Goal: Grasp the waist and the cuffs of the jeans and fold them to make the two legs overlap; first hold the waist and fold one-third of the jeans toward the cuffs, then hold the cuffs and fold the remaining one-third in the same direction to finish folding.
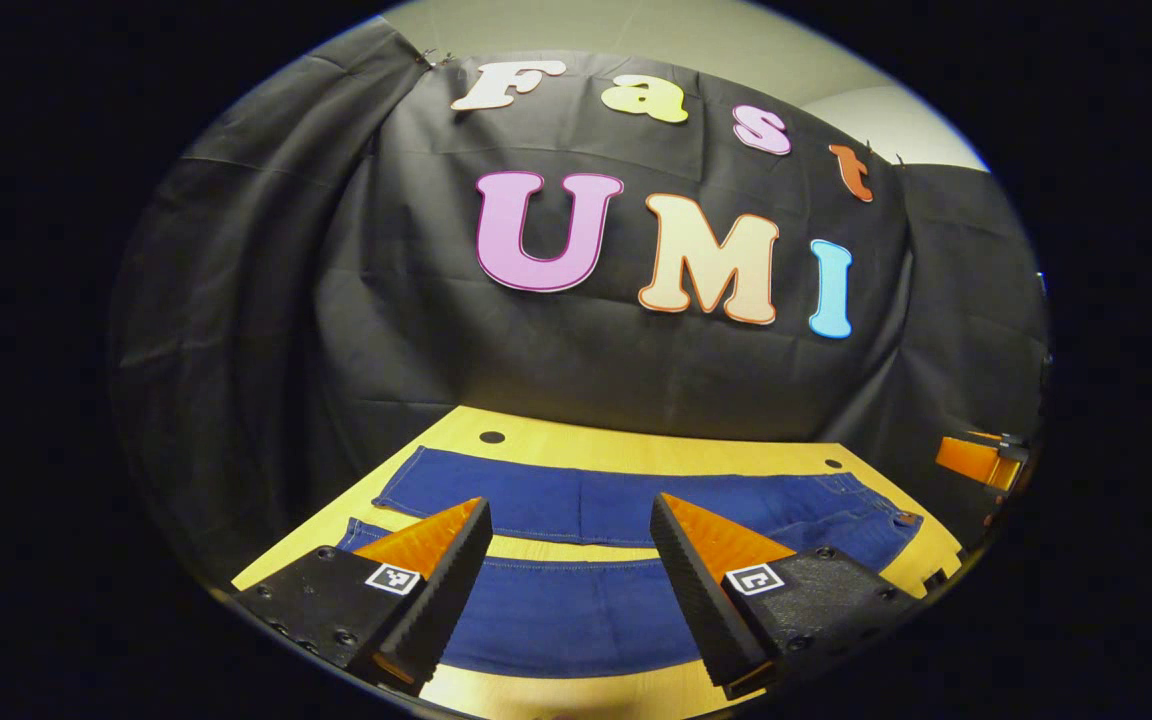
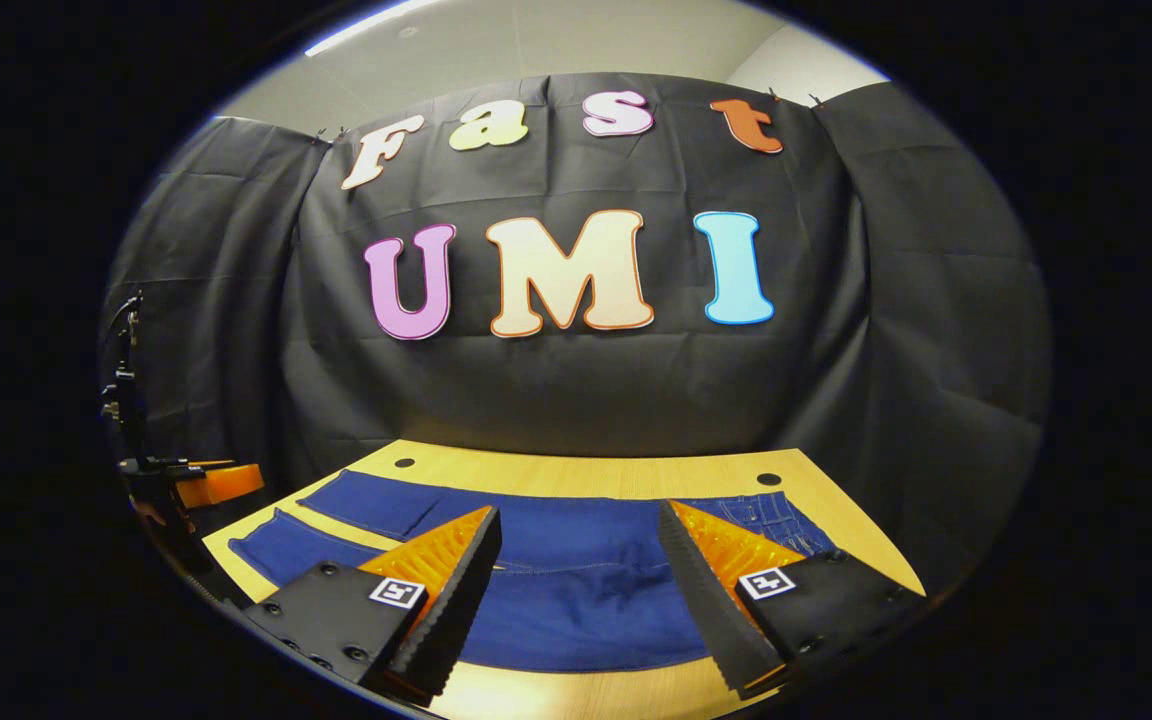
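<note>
Two hand-held grippers we log nearest: the left hand-held gripper (image 1: 570,510) and the right hand-held gripper (image 2: 579,518), each with fingers spread apart, holding nothing, poised above the cloth. Next we record dark blue denim jeans (image 1: 576,600) lying flat on a pale yellow wooden surface (image 1: 636,450), legs spread side by side with a strip of wood between them, waist toward the right end. Farthest, we list a black cloth wall (image 2: 576,380).
</note>
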`<state>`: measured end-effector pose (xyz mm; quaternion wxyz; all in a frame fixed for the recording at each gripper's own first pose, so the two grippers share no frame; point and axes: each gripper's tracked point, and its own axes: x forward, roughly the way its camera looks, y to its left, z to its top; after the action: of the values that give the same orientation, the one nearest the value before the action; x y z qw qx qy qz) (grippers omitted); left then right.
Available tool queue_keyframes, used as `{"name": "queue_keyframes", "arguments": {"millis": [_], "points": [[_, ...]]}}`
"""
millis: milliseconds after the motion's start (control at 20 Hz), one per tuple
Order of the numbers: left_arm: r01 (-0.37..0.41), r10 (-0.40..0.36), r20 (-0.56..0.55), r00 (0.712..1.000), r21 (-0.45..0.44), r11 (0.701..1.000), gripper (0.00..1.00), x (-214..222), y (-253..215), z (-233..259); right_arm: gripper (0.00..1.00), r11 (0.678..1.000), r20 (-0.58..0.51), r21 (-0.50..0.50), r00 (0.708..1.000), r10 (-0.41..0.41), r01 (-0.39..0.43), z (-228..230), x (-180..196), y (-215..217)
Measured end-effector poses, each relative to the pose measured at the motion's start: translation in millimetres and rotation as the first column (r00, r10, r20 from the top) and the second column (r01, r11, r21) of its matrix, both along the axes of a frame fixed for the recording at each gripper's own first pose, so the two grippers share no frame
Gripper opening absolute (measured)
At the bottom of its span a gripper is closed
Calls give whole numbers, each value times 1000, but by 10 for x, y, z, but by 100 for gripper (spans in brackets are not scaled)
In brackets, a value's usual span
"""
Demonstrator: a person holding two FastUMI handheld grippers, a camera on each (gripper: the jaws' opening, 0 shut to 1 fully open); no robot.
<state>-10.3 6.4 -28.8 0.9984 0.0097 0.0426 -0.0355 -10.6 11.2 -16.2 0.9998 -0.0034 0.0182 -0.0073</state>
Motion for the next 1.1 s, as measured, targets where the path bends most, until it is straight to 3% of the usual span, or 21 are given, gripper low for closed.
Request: {"name": "queue_keyframes", "arguments": {"millis": [150, 200, 250, 450, 500, 750, 950, 1000, 1050, 1100], "points": [[47, -44, -70, 997, 31, 998, 95, -46, 92, -238, 98, 1000, -12, -2, 1000, 6, -6, -65, -13, 48], [78, -74, -96, 993, 41, 996, 95, -84, 102, -332, 94, 1000, -18, -7, 1000, 11, -11, -79, -18, 68], [113, -105, -126, 986, 60, 992, 95, -110, 118, -423, 98, 1000, -23, -14, 1000, 13, -13, -105, -26, 76], [270, -208, -287, 935, 201, 942, 93, -234, 324, -860, 98, 999, -65, -35, 997, 31, -33, -236, -62, 124], [311, -234, -315, 920, 221, 924, 95, -251, 357, -923, 94, 999, -85, -34, 996, 36, -39, -292, -74, 138], [470, -273, -510, 816, 310, 826, 93, -358, 735, -1454, 98, 999, -148, -40, 989, 25, -31, -424, -164, 113], [597, -239, -659, 713, 392, 700, 95, -465, 1199, -1816, 94, 999, -174, -45, 985, 16, -24, -486, -210, 112], [621, -242, -679, 693, 393, 678, 95, -459, 1252, -1839, 98, 999, -178, -49, 984, 14, -23, -494, -217, 114], [640, -244, -700, 671, 381, 667, 95, -464, 1279, -1864, 94, 998, -185, -55, 983, 11, -21, -524, -224, 106], [656, -246, -720, 649, 365, 660, 95, -470, 1326, -1909, 98, 998, -194, -60, 981, 9, -21, -542, -228, 104]]}}
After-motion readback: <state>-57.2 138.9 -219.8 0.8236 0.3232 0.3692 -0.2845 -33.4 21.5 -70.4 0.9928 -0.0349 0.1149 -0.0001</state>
